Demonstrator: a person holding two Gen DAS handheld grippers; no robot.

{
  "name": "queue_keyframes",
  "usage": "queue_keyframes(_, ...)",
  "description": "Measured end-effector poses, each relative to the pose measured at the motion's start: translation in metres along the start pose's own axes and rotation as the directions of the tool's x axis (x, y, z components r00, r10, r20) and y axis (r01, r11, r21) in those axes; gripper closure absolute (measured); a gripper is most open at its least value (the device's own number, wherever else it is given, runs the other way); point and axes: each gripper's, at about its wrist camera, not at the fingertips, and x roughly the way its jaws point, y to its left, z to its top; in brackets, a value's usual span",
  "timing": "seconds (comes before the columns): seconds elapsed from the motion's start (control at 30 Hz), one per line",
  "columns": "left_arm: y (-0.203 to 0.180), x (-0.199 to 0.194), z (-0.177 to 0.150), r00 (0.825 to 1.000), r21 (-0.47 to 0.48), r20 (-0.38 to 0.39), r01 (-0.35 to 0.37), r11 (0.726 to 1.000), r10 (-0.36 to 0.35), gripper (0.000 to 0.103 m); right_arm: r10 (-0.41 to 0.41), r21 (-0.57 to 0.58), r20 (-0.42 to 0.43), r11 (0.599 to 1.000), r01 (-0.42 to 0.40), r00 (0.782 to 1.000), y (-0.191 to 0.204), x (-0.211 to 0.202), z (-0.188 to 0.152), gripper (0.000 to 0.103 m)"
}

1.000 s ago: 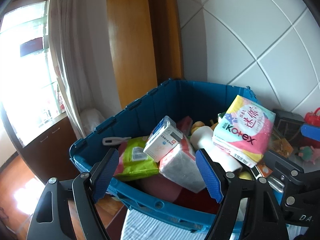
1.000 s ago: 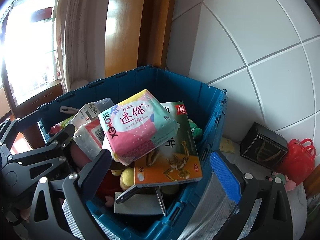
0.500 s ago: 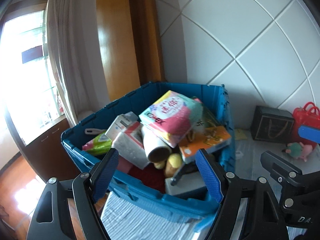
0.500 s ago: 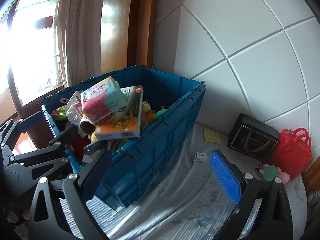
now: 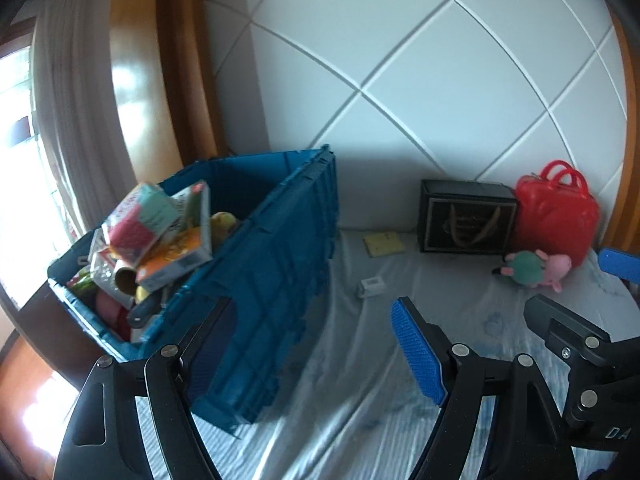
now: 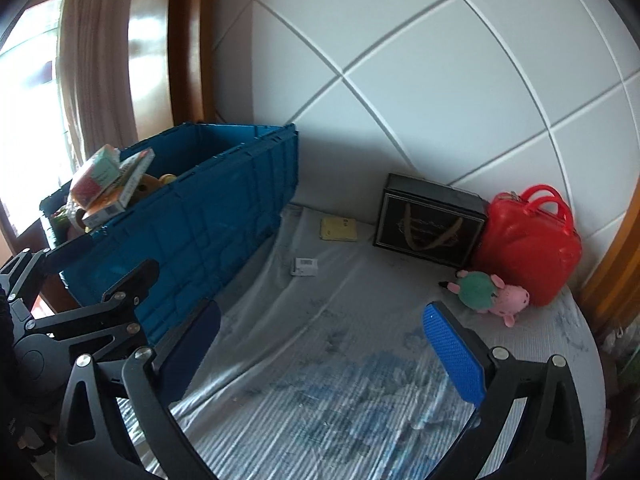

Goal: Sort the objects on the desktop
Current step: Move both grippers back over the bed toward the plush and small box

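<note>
You held the left gripper [image 5: 316,348] with its jaws spread apart and nothing between them; the right gripper [image 6: 326,344] gaped the same way over the bare cloth-covered table [image 6: 320,380]. The blue crate [image 5: 264,264] sat at the left of both frames, heaped with packets whose print was too blurred to read. At the right stood a black box [image 6: 428,220], a red bag [image 6: 528,240] and a pink plush toy [image 6: 492,292] touching it. A small white item [image 6: 305,266] and a yellow pad [image 6: 338,229] lay mid-frame, details unclear.
</note>
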Motion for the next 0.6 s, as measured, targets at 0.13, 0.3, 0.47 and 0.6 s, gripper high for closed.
queue_keyframes(0.13, -0.036, 0.024, 0.001, 0.998, 0.041, -0.039, 0.056, 0.998, -0.054, 0.023, -0.058, 0.075, -0.055, 0.995, 0.062, 0.997, -0.043, 0.017, -0.017, 0.0)
queue_keyframes(0.3, -0.065, 0.065, 0.001, 0.99, 0.069, -0.097, 0.107, 0.992, -0.1, 0.023, -0.093, 0.18, -0.124, 0.977, 0.114, 0.988, -0.085, 0.053, -0.032, 0.0)
queue_keyframes(0.47, -0.087, 0.13, -0.002, 0.976, 0.084, -0.188, 0.13, 0.988, -0.112, 0.023, -0.104, 0.246, -0.181, 0.958, 0.148, 0.978, -0.118, 0.099, -0.039, 0.0)
queue_keyframes(0.6, -0.101, 0.19, -0.007, 0.959, 0.077, -0.261, 0.134, 0.988, -0.11, 0.023, -0.122, 0.277, -0.249, 0.942, 0.191, 0.961, -0.147, 0.146, -0.048, 0.0)
